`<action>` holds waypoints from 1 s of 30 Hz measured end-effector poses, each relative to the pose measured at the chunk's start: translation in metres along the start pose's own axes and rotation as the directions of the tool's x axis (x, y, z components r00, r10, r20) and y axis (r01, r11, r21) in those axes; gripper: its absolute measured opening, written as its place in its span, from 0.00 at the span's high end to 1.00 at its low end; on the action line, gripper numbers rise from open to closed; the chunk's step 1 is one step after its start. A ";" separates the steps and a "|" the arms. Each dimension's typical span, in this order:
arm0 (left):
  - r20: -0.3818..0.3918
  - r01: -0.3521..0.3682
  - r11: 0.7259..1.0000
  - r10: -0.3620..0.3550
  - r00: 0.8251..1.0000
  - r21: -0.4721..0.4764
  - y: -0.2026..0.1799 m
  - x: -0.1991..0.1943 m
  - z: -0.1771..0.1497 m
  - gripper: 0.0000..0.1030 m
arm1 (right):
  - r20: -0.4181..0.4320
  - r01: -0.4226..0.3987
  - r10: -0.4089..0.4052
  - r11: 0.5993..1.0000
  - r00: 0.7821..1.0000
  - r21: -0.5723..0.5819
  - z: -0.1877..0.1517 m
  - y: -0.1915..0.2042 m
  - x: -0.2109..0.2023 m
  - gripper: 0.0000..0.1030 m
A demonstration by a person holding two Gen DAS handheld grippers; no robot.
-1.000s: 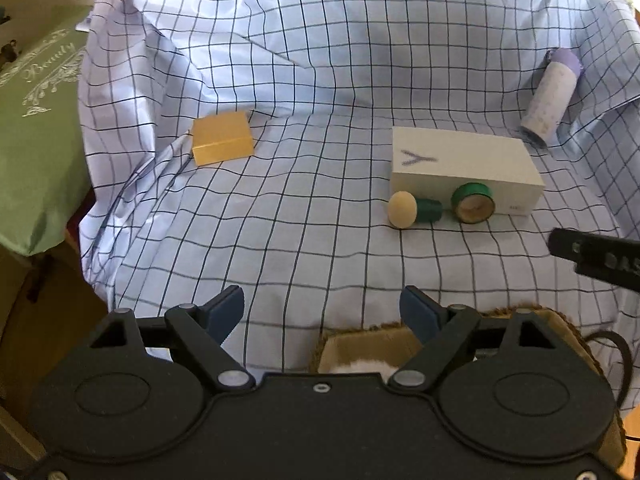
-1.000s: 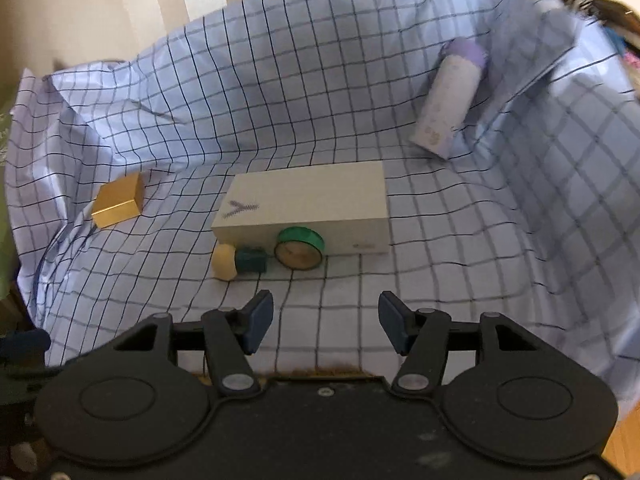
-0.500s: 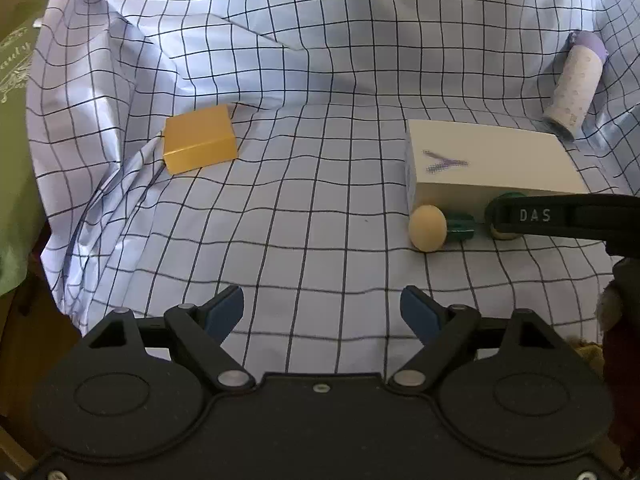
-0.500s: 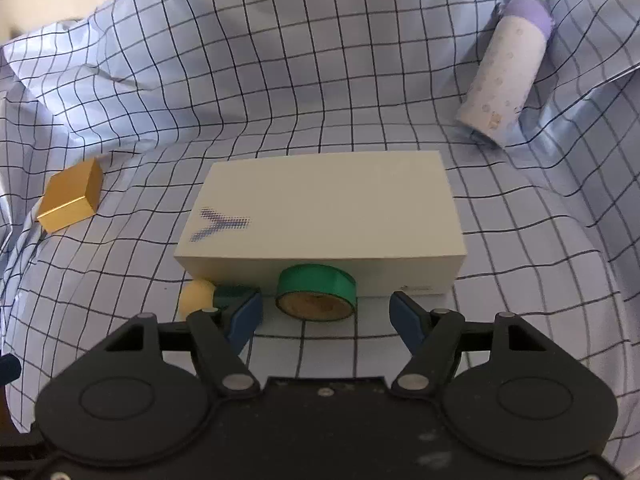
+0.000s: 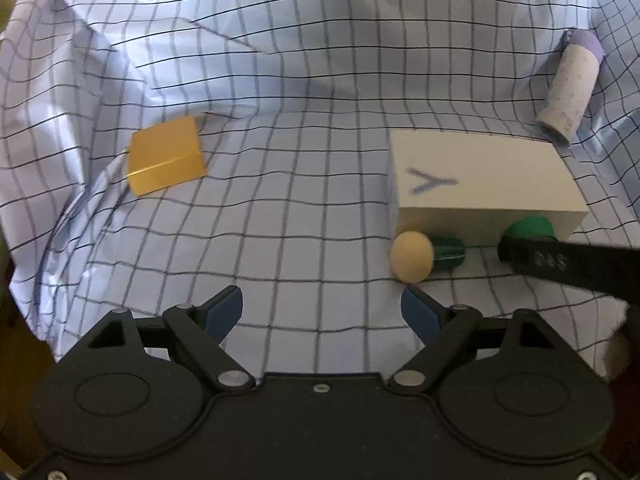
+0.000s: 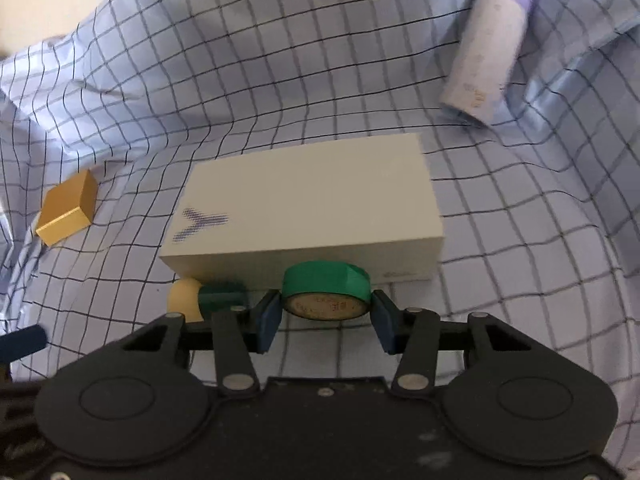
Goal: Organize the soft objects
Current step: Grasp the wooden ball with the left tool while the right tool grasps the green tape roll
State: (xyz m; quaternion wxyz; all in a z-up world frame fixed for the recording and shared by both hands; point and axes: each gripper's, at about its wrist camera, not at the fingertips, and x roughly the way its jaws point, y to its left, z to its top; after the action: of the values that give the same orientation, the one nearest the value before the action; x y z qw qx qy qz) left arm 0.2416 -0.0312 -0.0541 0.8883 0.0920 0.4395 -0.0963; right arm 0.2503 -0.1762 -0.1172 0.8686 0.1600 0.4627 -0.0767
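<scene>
A green tape roll (image 6: 326, 290) lies against the front of a cream box (image 6: 308, 208) marked with a Y. My right gripper (image 6: 326, 320) is open, with its fingers on either side of the roll, close to it; contact is unclear. A beige-and-green mushroom toy (image 6: 204, 298) lies just left of the roll. In the left wrist view my left gripper (image 5: 322, 312) is open and empty above the checked cloth (image 5: 280, 220), with the mushroom toy (image 5: 424, 255) just beyond its right finger. The right gripper's finger (image 5: 560, 262) covers part of the roll (image 5: 528, 229).
A gold cube (image 5: 166, 160) lies at the left on the cloth, also in the right wrist view (image 6: 68, 212). A lilac tube (image 5: 570, 88) lies at the back right, also in the right wrist view (image 6: 486, 48). The cloth rises in folds behind.
My right gripper moved forward and down to the tape roll and its jaws narrowed around it. My left gripper moved forward over the cloth, staying open.
</scene>
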 end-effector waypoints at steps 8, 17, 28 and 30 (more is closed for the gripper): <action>-0.025 0.064 0.997 -0.063 0.998 0.050 -0.035 0.022 0.015 0.13 | 0.046 0.039 -0.042 0.998 0.998 0.055 -0.002 -0.035 -0.032 0.53; -0.053 0.002 0.997 0.002 0.999 0.073 -0.055 0.042 0.019 0.13 | 0.060 0.025 -0.030 0.997 0.998 0.074 -0.004 -0.048 -0.043 0.53; -0.066 -0.028 0.998 0.032 0.997 0.053 -0.056 0.051 0.024 0.12 | 0.055 0.003 -0.006 0.998 0.998 0.063 -0.009 -0.049 -0.050 0.53; -0.071 -0.027 0.998 0.030 0.997 0.052 -0.057 0.053 0.024 0.12 | 0.057 0.000 -0.003 0.998 0.998 0.060 -0.010 -0.048 -0.053 0.53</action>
State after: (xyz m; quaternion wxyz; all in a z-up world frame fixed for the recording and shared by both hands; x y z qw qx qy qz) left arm 0.2768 -0.0965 -0.0869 0.8706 0.1242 0.4672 -0.0914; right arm 0.1995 -0.2187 -0.0885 0.8762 0.1834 0.4354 -0.0956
